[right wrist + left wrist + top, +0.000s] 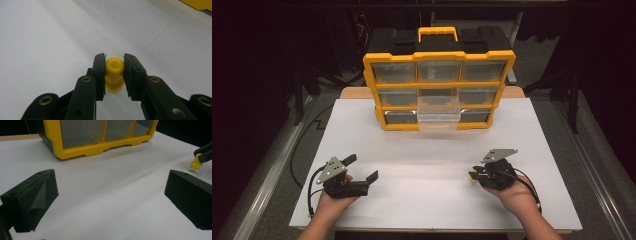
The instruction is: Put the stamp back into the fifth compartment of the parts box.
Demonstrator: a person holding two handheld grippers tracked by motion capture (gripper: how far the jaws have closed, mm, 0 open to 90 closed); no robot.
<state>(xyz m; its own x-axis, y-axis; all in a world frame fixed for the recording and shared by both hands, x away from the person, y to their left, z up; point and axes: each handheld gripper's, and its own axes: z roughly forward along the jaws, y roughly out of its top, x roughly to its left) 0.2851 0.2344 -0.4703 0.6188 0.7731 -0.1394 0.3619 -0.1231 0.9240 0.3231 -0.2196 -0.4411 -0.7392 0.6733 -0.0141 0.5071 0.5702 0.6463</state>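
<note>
**Right gripper clamped on yellow plug; left gripper wide apart**

Left side. The left gripper (362, 168) rests on the white table (422, 200), held in the left hand (332, 200). In the high view its jaws stand wide apart with nothing between them. The left gripper view confirms this: bare table lies between the two black jaws. That view also shows, at its right edge, the yellow plug (196, 163) just above the table with a small shadow under it, a detail the high view leaves unclear.

Centre. The yellow organizer (439, 90) stands upright at the far part of the table, well apart from both grippers. The high view shows its black carry handle and a clear drawer (439, 111) pulled out of the middle column. The left gripper view shows the bottom row of drawers at close range.

Right side. The right gripper (473, 174) is held in the right hand (512, 192), pointing toward the left gripper. The right gripper view shows what the high view renders as a yellow speck: the plug (114, 73), hollow at the top, pressed between both jaws.
</note>
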